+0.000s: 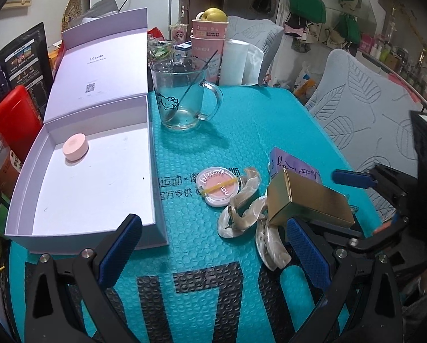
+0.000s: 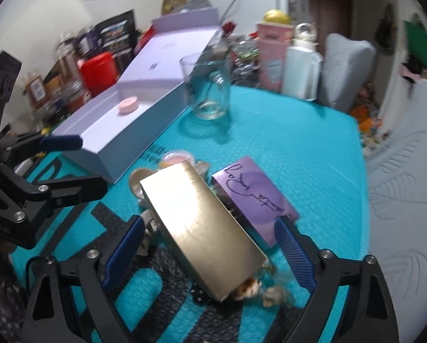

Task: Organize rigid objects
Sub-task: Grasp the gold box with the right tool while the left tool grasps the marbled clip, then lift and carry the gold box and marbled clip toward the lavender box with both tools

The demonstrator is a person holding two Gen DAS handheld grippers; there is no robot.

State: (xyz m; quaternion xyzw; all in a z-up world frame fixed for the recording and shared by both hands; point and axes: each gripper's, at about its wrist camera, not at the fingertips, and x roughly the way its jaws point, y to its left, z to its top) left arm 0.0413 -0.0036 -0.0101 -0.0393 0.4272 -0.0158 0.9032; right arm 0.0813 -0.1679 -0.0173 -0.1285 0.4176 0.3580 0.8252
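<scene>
Risk first: gold box [image 2: 202,228] sits tilted on top of the pile, propped on the pearly hair claw clips [image 1: 242,214] and leaning against the purple box [image 2: 253,197], not flat on the desk [image 1: 242,120]. Right gripper [image 2: 210,251] straddles it with jaws wide; both blue pads stand clear of the box sides, so nothing is gripped yet. Left gripper [image 1: 213,245] is also wide open and empty, over bare mat between the open lavender box [image 1: 93,171] and the clips.

Failure modes I'd expect:
- Box runs diagonally across the right gripper's jaw line. Closing as is would probably catch corners rather than flat faces, so it twists or squirts out.
- Glossy gold faces look slick; a light pinch may let it slip on the lift.
- Lower pad is close to the clips and the small beaded bits [image 2: 259,288] under the box's near end. Closing low could snag them and drag them along.
- Pushing down could rock the box off the clips and shove the blush compact [image 1: 219,185] or the purple box.
- Route to the lavender box, where the pink round case [image 1: 75,149] already lies, passes near the glass mug [image 1: 182,97] with its spoon; a wide swing could clip it.
- Right wrist view is blurred, so pad-to-box clearance is hard to judge.
</scene>
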